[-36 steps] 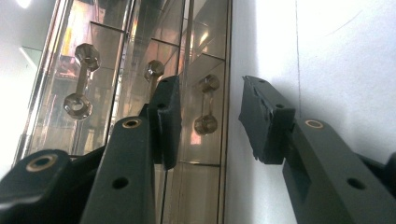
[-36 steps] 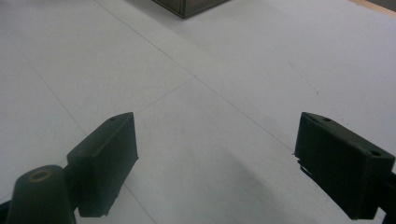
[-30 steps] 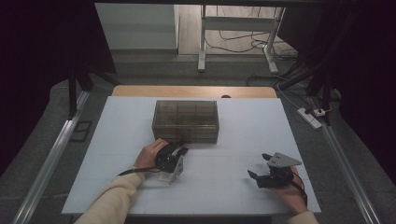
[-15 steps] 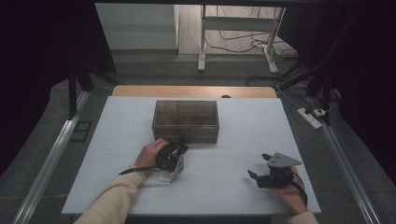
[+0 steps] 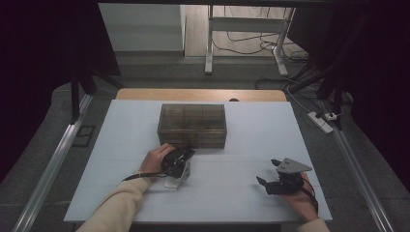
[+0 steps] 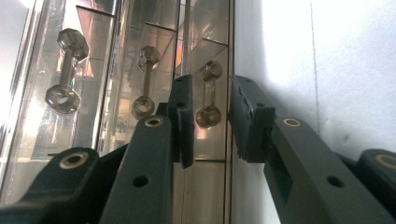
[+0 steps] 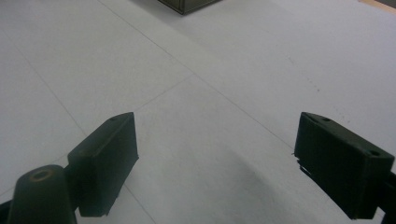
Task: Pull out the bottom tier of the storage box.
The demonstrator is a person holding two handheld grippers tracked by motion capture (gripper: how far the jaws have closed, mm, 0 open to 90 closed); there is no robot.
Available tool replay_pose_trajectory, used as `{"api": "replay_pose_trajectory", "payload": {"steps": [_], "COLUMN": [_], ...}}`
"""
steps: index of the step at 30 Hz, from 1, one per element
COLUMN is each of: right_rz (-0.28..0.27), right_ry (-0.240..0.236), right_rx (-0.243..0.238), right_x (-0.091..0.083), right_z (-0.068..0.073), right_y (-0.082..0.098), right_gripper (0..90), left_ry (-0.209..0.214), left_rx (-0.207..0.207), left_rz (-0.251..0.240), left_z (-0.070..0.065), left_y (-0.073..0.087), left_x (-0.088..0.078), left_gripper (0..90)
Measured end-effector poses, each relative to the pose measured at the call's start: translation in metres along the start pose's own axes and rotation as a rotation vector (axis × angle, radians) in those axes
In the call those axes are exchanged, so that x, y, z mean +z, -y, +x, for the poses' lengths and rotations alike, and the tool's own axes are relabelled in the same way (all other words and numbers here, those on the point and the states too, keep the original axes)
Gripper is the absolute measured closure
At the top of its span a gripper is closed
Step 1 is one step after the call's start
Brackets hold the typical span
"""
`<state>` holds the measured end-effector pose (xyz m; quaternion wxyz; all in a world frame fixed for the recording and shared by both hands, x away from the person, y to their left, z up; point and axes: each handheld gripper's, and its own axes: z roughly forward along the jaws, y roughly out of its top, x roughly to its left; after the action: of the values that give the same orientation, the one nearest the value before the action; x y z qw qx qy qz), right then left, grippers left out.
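Note:
A smoky clear box (image 5: 192,124) with several compartments stands on the white table (image 5: 251,125). My left gripper (image 5: 186,152) is at the box's front wall, held by a hand in a cream sleeve. In the left gripper view its jaws (image 6: 210,116) stand on either side of a small clear dumbbell-shaped handle (image 6: 208,95) on the box. They have just been closing, and a slim gap still shows at each pad. My right gripper (image 5: 268,172) rests low at the table's front right, open, with only bare table between its jaws (image 7: 215,158).
Two more dumbbell shapes (image 6: 65,70) show through the box's clear walls, left of the jaws. A wooden strip (image 5: 200,94) borders the table's far edge. Metal rails run along both sides; table legs and cables lie on the floor beyond.

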<state>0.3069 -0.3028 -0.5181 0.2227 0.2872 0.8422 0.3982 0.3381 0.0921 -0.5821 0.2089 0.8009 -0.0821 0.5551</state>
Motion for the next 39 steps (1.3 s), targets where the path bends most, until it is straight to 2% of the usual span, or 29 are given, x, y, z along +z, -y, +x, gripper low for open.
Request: {"api": "replay_pose_trajectory", "payload": {"steps": [13,24,30,39], "right_rz": [0.003,0.005,0.009,0.011], "right_ry": [0.000,-0.002,-0.004,-0.006], "right_rx": [0.000,0.003,0.001,0.002], "right_x": [0.0001,0.0006,0.0009,0.0016], "right_z": [0.0000,0.0002,0.0002,0.0003], "right_y": [0.0000,0.0002,0.0004,0.0006], "right_gripper": [13.2,13.2,13.2,13.2], "left_ry": [-0.015,-0.015,-0.025,-0.036], "left_rx": [0.012,0.018,0.037,0.032], "left_rz": [0.005,0.005,-0.002,-0.014], "left_z": [-0.0004,-0.0004,-0.0016,-0.0008], "left_y": [-0.0002,0.0003,0.0015,0.0022], "left_x": [0.0005,0.0002,0.0006,-0.0009], "left_gripper": [75.7,77.4,77.6,78.3]}}
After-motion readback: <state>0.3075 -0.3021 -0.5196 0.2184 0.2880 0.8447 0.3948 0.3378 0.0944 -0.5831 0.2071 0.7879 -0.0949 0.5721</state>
